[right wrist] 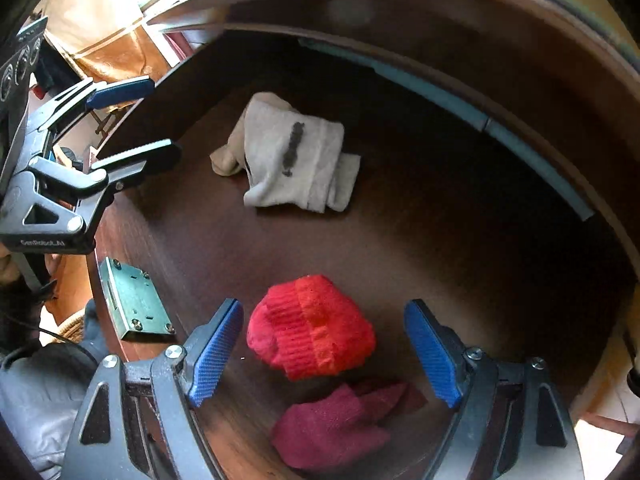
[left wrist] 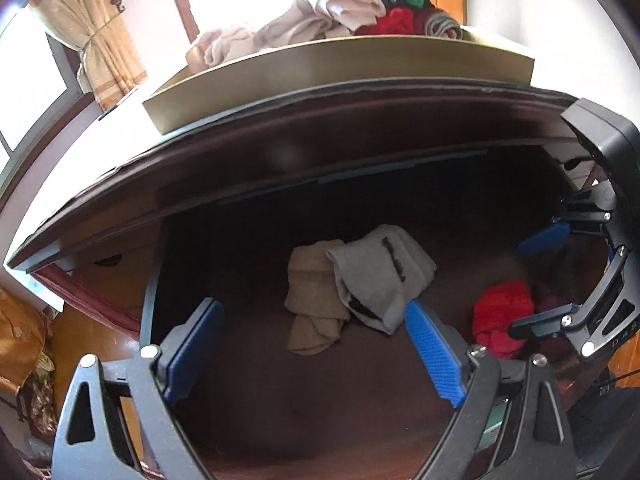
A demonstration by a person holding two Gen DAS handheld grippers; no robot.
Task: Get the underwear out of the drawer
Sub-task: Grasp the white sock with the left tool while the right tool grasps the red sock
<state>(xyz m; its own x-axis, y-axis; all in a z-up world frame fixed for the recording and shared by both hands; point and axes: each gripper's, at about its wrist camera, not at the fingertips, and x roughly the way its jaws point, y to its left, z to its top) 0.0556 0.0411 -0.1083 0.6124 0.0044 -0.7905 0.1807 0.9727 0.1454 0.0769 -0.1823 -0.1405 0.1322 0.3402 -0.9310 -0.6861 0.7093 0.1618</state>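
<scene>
Counting garments: you have four pieces in the drawer point(right wrist: 420, 240) — grey point(right wrist: 296, 160), beige point(left wrist: 316, 304), red point(right wrist: 312, 328) and maroon point(right wrist: 332, 428).
Underwear location: all four lie on the drawer floor; grey overlaps beige near the back, and red sits just beside maroon nearer you.
Box: one tan box point(left wrist: 320, 80) stands on the surface point(left wrist: 280, 136) above the drawer, with a heap of clothes point(left wrist: 340, 12) in it.
Grippers: two; your left gripper point(left wrist: 314, 348) and right gripper point(right wrist: 324, 348) are both over the drawer.
Jaws, left: spread wide, nothing between the pads; grey and beige lie beyond the tips.
Jaws, right: spread wide either side of red, pads not touching it.
Hard to make out: beige is mostly hidden under grey in the right view; maroon is barely visible behind the right gripper in the left view; the drawer's back is dark.
Pose: both grippers tilt steeply down into the drawer, side by side.
Lock plate: one metal plate point(right wrist: 134, 300) sits on the drawer front.
</scene>
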